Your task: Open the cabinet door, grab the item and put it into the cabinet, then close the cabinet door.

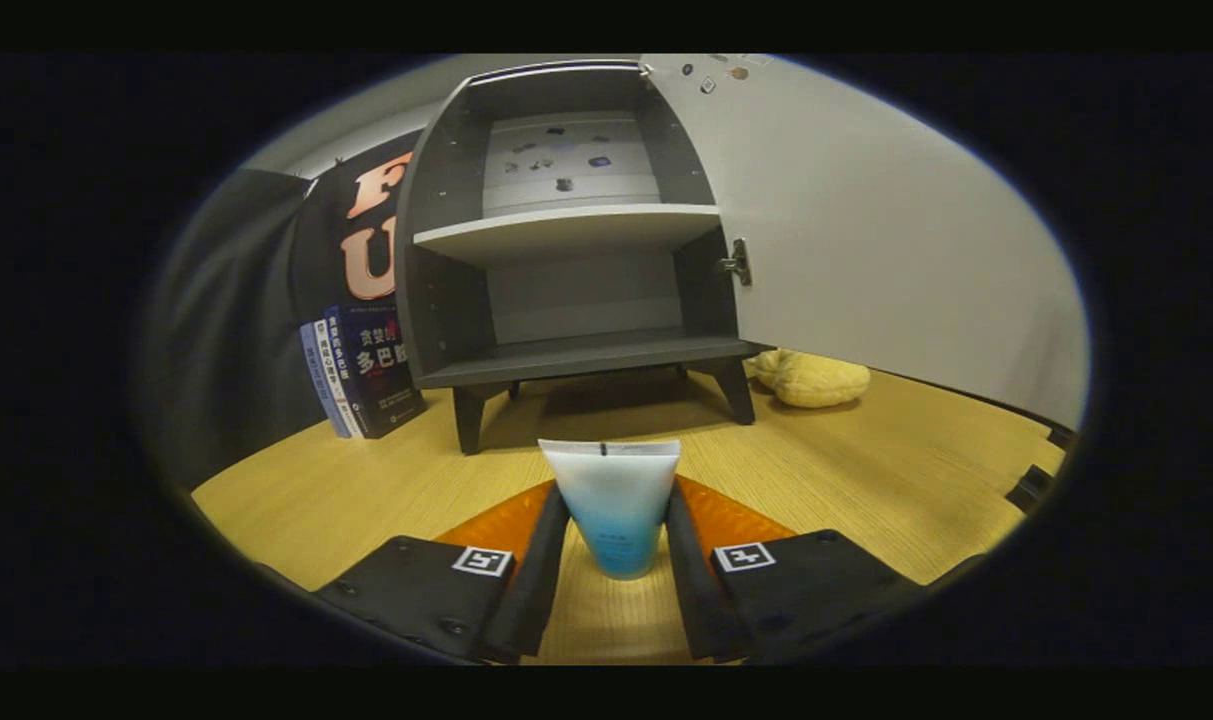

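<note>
A white-and-blue squeeze tube (614,505) stands between my two fingers, crimped end up, and both fingers press on its sides. My gripper (616,520) is shut on it, held just above the wooden table (866,470). Beyond the tube stands a small grey cabinet (571,240) on dark legs. Its white door (866,230) is swung wide open to the right. Inside, an upper shelf (566,228) and a bottom shelf (586,355) both look bare.
Several books (361,370) lean upright against the cabinet's left side. A yellow soft toy (811,378) lies on the table behind the open door's lower edge. An orange mat (506,520) shows under the fingers.
</note>
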### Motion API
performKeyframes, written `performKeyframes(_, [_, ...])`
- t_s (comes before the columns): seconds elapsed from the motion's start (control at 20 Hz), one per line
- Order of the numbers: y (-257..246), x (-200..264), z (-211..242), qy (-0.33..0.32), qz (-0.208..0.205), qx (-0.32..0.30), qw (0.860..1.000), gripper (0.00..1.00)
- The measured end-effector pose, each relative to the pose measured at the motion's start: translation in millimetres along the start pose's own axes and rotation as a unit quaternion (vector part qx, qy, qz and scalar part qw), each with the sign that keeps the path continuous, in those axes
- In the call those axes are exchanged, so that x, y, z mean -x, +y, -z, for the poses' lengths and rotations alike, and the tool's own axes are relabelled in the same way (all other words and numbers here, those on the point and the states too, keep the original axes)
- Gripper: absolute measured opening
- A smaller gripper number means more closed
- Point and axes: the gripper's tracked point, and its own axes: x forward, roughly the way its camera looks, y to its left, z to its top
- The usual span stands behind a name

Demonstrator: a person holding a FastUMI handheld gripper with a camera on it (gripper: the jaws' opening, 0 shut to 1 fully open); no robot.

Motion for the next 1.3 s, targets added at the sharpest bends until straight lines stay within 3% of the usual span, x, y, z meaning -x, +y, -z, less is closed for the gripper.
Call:
performKeyframes(0.15, [5, 0, -8, 0.002, -0.005, -0.005, 1.000, 0.56])
performKeyframes(0.35, [17, 5, -79, -0.035, -0.024, 0.007, 0.999, 0.56])
performKeyframes(0.85, [81, 25, -389, -0.157, -0.085, 0.051, 0.983, 0.55])
performKeyframes(1.0, [96, -5, -454, -0.153, -0.101, 0.022, 0.983, 0.55])
performKeyframes(1.1, [91, -36, -486, -0.162, -0.081, 0.037, 0.983, 0.55])
performKeyframes(1.3, [89, -108, -494, -0.159, -0.044, 0.076, 0.983, 0.55])
